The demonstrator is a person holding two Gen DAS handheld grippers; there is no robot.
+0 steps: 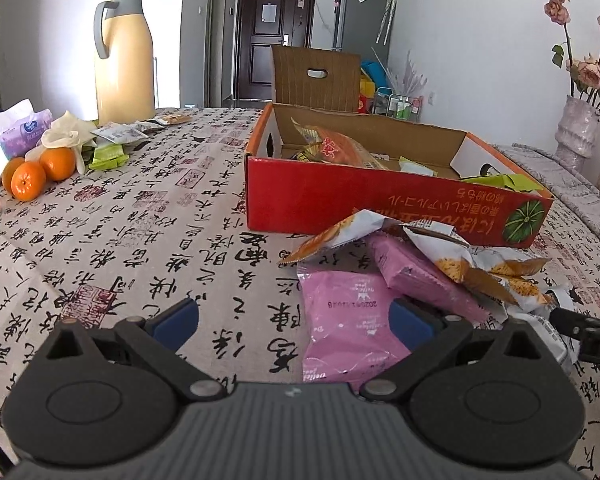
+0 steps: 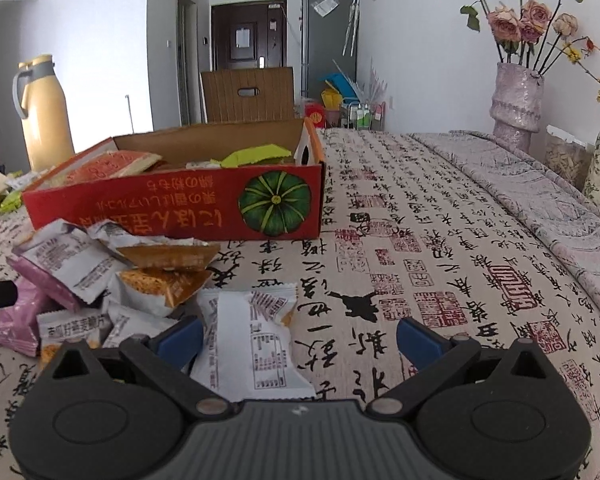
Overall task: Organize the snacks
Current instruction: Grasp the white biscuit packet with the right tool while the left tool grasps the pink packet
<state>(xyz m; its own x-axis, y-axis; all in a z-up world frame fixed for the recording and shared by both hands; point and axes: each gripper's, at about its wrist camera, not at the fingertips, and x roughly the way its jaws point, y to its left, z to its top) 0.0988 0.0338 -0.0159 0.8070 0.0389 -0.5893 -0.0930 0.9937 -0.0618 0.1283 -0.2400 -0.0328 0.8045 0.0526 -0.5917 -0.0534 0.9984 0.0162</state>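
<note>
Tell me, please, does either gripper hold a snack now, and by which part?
Nothing is held. The left gripper and right gripper are both open above packets on the table.

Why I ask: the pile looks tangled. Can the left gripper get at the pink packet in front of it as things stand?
Probably yes. The left gripper is open, and the pink packet lies flat between its fingers with its near end uncovered. The orange and white packets overlap only its far corner.
</note>
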